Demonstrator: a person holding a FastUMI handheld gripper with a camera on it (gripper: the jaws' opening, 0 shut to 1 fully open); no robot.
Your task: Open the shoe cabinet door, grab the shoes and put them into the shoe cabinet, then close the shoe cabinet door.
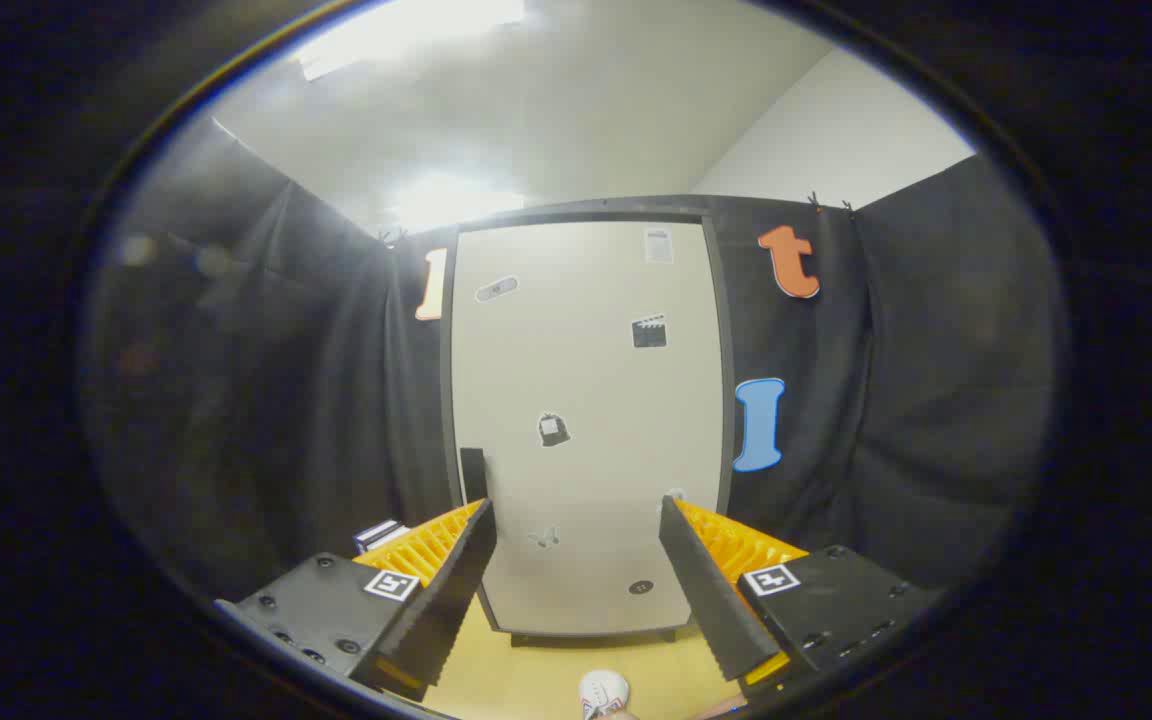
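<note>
A tall shoe cabinet [586, 400] with a pale door in a dark frame stands straight ahead against the booth wall. Its door is closed and carries several small stickers. A dark handle [473, 473] sits on the door's left edge, just above my left finger. My gripper [576, 535] is open, its fingers spread wide with nothing between them, pointing at the lower part of the door from some way off. A white shoe [603, 692] lies on the wooden floor below and between the fingers, only its toe in sight.
Black cloth walls close in on both sides of the cabinet. A small dark and white box-like object [379, 533] sits low at the left, beside the cabinet. Light wooden floor [546, 675] stretches from the cabinet base toward me.
</note>
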